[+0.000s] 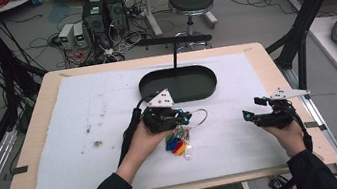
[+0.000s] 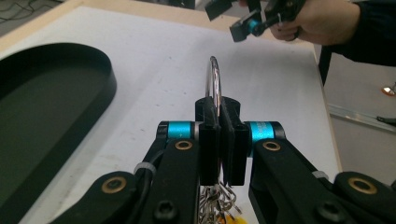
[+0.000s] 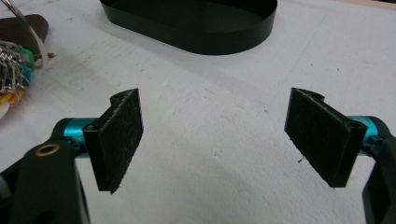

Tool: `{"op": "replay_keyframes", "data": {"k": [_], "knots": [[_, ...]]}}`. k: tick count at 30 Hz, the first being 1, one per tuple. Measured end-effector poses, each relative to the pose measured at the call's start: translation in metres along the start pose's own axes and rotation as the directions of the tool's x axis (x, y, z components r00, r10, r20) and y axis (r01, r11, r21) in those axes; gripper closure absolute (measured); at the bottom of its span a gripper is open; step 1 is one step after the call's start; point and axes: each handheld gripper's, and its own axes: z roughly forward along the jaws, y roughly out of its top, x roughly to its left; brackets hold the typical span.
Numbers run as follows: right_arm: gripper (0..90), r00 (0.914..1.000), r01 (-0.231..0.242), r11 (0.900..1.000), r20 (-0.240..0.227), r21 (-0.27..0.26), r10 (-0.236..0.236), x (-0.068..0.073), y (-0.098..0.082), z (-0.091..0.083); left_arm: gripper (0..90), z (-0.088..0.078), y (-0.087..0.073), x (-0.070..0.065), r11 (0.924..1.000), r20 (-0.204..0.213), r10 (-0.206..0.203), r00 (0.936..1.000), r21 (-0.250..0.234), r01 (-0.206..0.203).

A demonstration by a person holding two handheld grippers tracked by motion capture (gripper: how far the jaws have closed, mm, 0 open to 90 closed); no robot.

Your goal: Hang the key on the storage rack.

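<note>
My left gripper (image 2: 218, 140) has its jaws clamped on the thin, slippery key ring (image 2: 214, 81); light tags (image 1: 178, 146) dangle loosely below them. My right gripper (image 3: 212, 135) jaws stand open.

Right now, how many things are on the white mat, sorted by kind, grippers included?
Trays: 1, the black oval tray.
Key bunches: 1, the key ring with coloured tags, clamped in the left gripper.
Grippers: 2, counting the open right gripper.
Total: 4.
</note>
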Motion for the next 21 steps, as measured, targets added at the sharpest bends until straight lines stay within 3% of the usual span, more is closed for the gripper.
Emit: {"op": "replay_keyframes", "data": {"k": [10,21], "knots": [[19.9,1.0000,-0.001,1.000,0.000,0.000,0.001,0.000,0.000,0.000,86.2,-0.025,0.016,0.005,0.9966,-0.039,0.002,0.9992,-0.082,-0.005],[19.9,1.0000,0.000,1.000,0.000,0.000,0.000,0.000,0.000,0.000,86.3,-0.047,0.031,0.017,0.9931,-0.099,0.010,0.9951,-0.115,-0.022]]}}
